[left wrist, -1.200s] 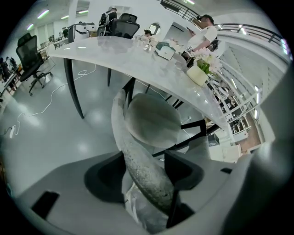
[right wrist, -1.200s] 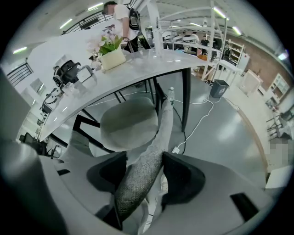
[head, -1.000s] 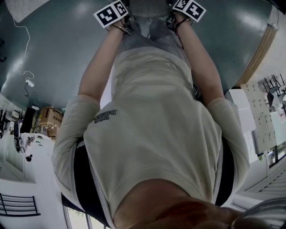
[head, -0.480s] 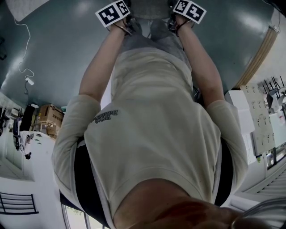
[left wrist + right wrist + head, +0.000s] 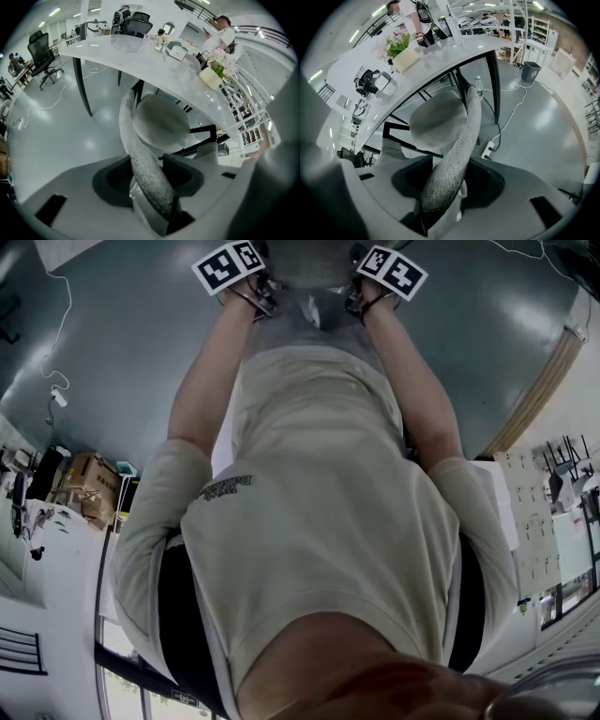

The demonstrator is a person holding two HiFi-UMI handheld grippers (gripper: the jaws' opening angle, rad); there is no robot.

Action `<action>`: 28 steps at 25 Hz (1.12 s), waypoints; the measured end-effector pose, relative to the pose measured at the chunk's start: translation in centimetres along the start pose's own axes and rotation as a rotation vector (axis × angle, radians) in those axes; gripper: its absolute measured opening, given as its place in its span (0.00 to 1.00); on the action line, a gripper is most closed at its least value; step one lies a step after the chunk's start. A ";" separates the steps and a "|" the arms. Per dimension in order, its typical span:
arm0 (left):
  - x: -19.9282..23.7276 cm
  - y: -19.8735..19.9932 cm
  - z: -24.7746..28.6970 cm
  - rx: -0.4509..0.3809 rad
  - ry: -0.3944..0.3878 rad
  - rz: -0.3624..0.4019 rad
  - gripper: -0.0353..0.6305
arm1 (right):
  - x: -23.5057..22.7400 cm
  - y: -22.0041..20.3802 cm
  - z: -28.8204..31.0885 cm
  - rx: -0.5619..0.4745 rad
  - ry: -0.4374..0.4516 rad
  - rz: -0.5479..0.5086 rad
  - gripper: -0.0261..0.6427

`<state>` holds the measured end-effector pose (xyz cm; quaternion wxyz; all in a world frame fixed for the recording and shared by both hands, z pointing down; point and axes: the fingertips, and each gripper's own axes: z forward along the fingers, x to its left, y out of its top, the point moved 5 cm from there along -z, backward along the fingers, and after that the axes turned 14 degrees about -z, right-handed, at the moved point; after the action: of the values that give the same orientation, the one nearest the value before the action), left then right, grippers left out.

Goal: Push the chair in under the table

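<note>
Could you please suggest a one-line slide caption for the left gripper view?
Left gripper closing its jaws on the grey chair backrest, with the white table ahead.

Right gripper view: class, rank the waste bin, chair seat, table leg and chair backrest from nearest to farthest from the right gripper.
1. Chair backrest, between the right gripper's closing tongs.
2. Chair seat, just beyond it, left.
3. Table leg, behind the chair, right.
4. Waste bin, far right on the floor.
</note>
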<state>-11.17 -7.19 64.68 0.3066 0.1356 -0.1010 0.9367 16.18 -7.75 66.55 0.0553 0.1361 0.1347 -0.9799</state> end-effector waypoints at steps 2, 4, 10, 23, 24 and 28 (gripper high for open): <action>-0.5 0.3 -0.1 -0.011 -0.002 -0.013 0.35 | -0.1 0.9 -0.1 -0.008 0.006 0.000 0.34; -0.7 0.5 -0.4 -0.023 0.000 -0.029 0.35 | 0.2 1.2 -0.3 -0.013 0.011 -0.001 0.34; -1.4 1.2 -0.2 -0.027 0.013 -0.032 0.34 | 0.2 2.8 0.0 -0.007 0.013 -0.020 0.34; -4.6 5.6 1.2 -0.017 0.010 -0.008 0.35 | 0.6 7.9 1.3 -0.008 0.005 -0.010 0.33; -4.7 6.0 1.4 -0.017 0.007 -0.008 0.35 | 0.7 8.3 1.6 -0.009 0.003 -0.011 0.33; -5.5 7.3 1.7 -0.018 -0.009 -0.010 0.35 | 0.9 9.8 2.0 -0.009 -0.003 -0.016 0.33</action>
<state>-10.96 -16.44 63.75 0.3121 0.1374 -0.1101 0.9336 16.22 -17.79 65.71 0.0482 0.1333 0.1403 -0.9799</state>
